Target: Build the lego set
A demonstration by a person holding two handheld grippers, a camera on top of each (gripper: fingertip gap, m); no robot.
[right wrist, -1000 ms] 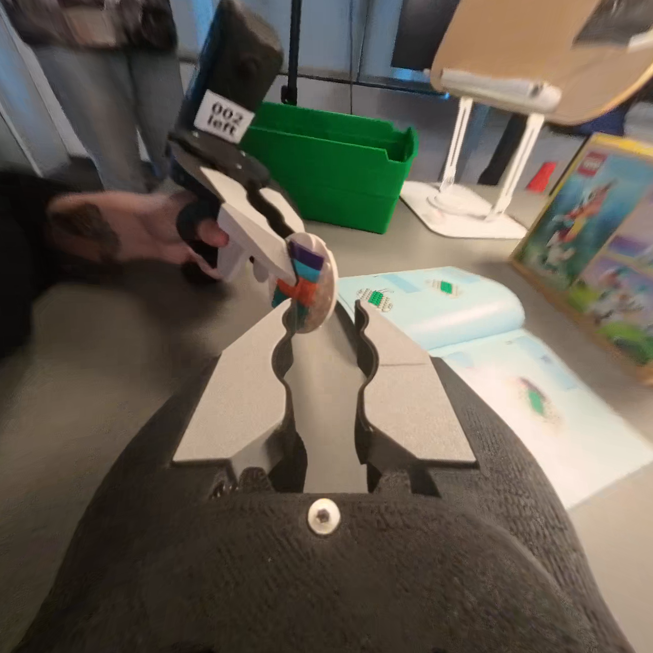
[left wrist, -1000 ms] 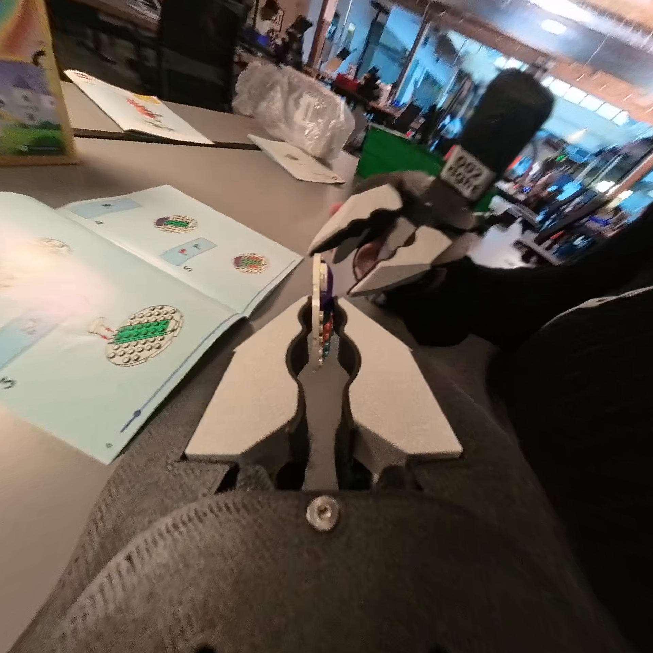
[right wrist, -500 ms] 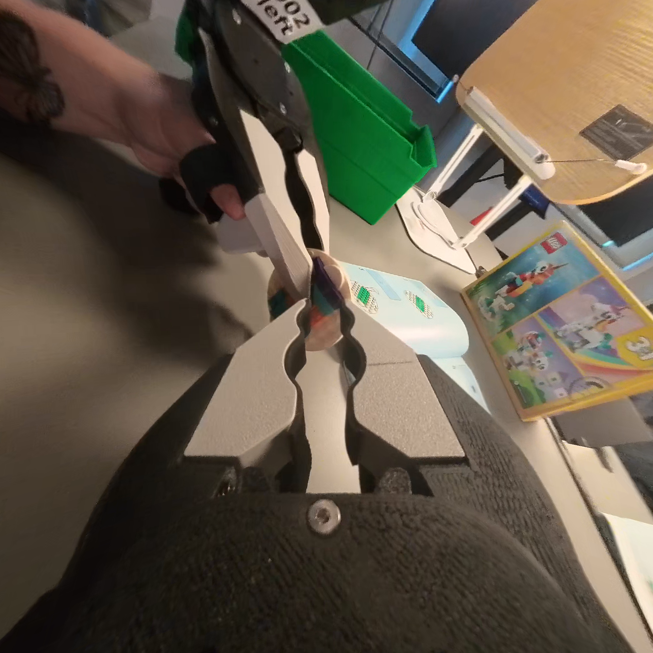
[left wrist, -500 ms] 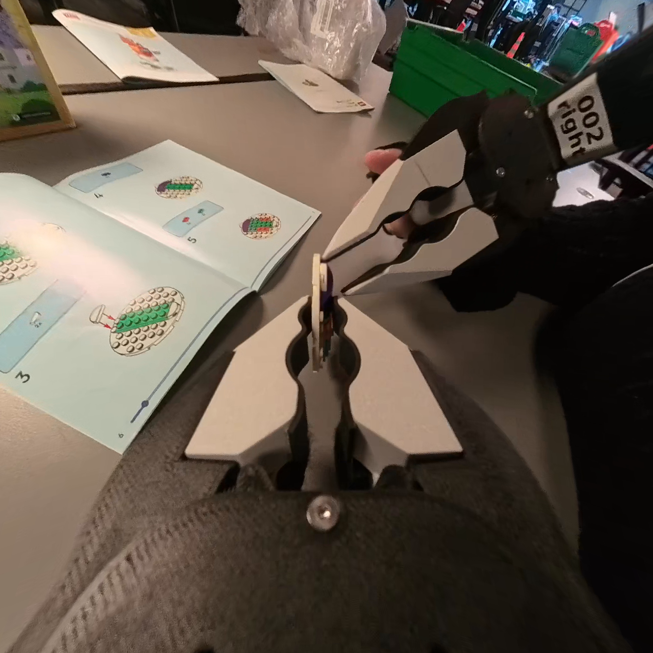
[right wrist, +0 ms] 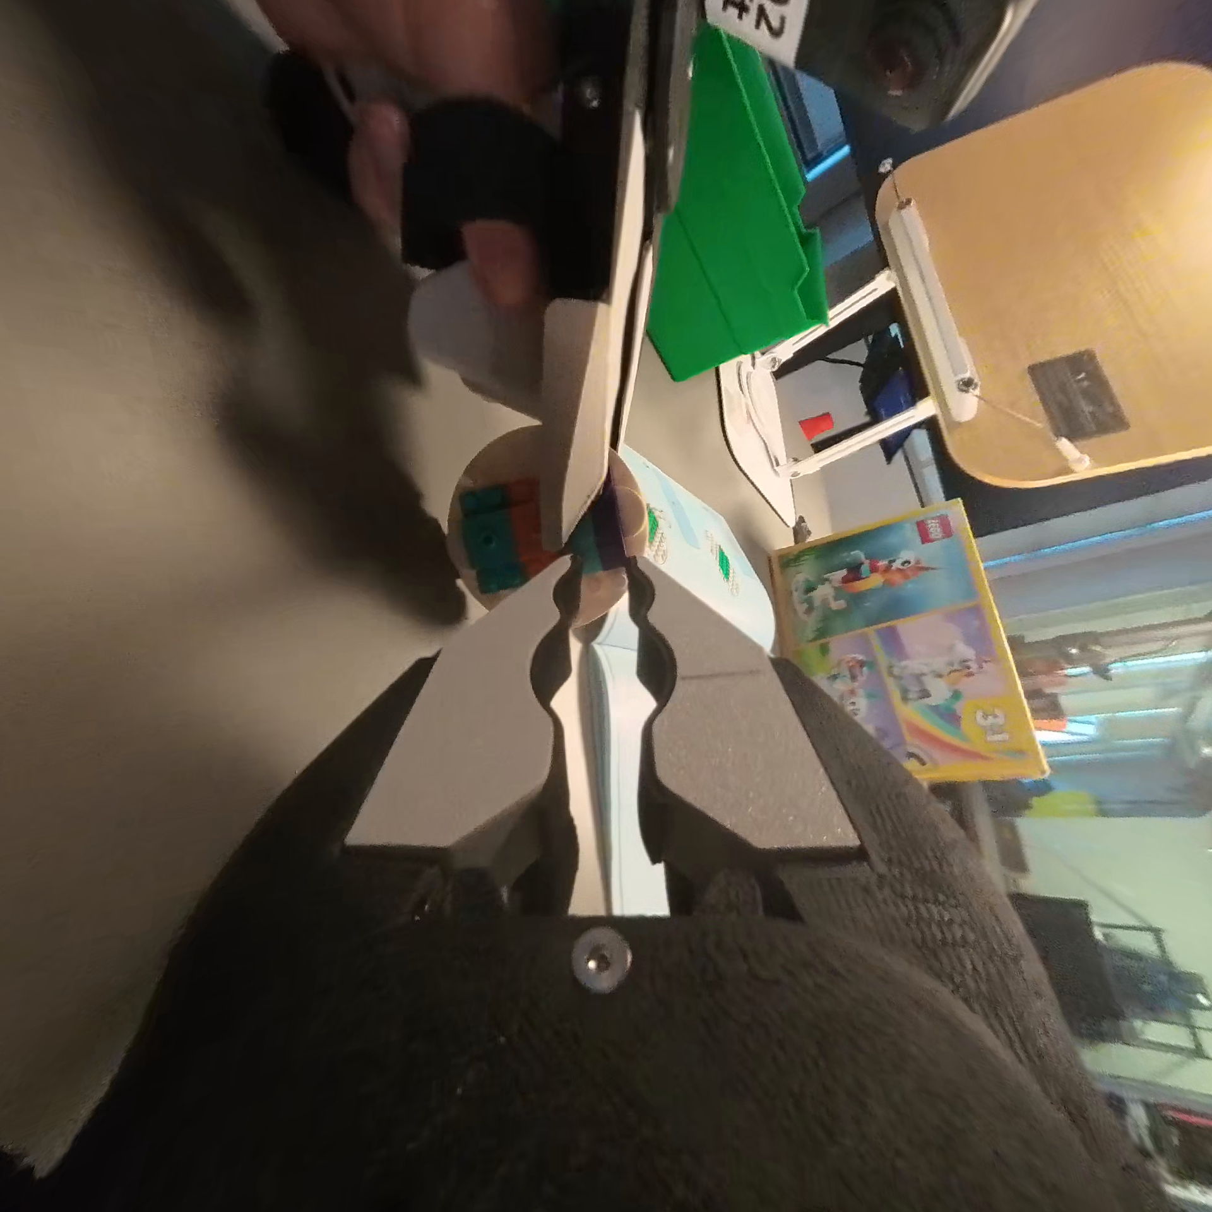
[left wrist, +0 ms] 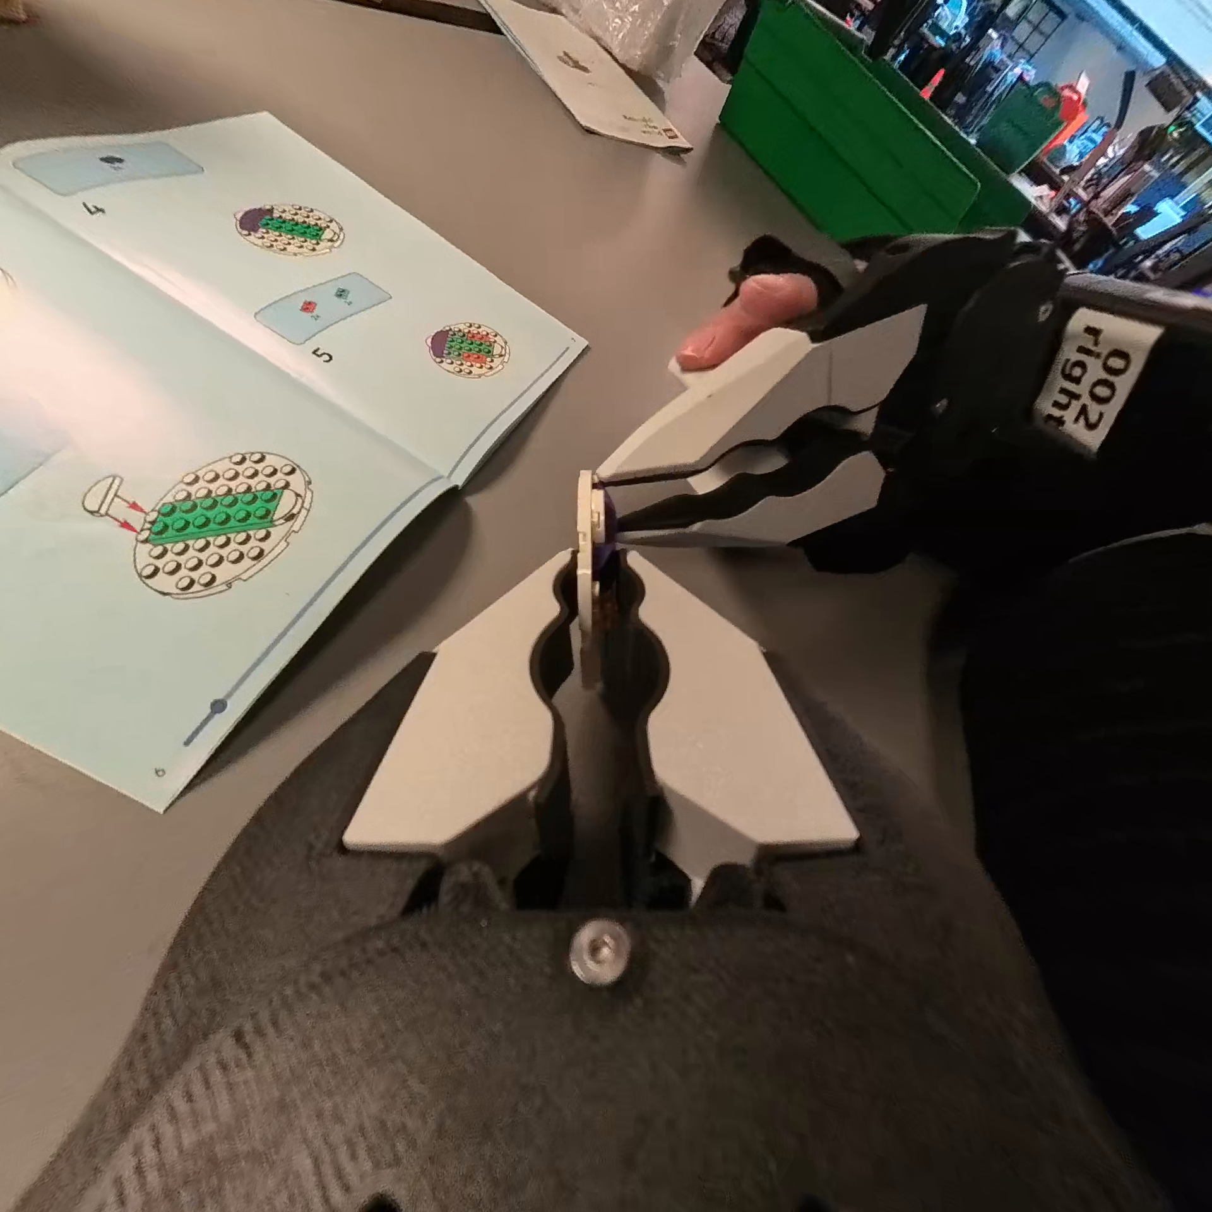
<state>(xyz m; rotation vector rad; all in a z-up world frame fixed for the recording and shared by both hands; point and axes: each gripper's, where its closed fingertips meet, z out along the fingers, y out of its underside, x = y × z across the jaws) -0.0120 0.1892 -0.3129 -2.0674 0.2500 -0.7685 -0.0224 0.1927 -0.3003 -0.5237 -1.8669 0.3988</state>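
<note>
The left gripper (left wrist: pixel 593 570) jaws clamp the round cream studded lego plate (left wrist: pixel 585 525) edge-on above the grey counter (left wrist: pixel 459 131), while the right gripper (right wrist: pixel 600 567) jaws, narrowly parted, pinch its purple brick (right wrist: pixel 610 531) near the green plastic bin (right wrist: pixel 728 216), contents hidden.

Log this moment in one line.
left gripper: shut on round plate | right gripper: tips at purple brick | booklet: open

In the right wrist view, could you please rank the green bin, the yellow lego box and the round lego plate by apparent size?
1. Yellow lego box and green bin: look alike, so unranked.
2. Round lego plate: smallest, though nearest the camera and partly hidden.
</note>
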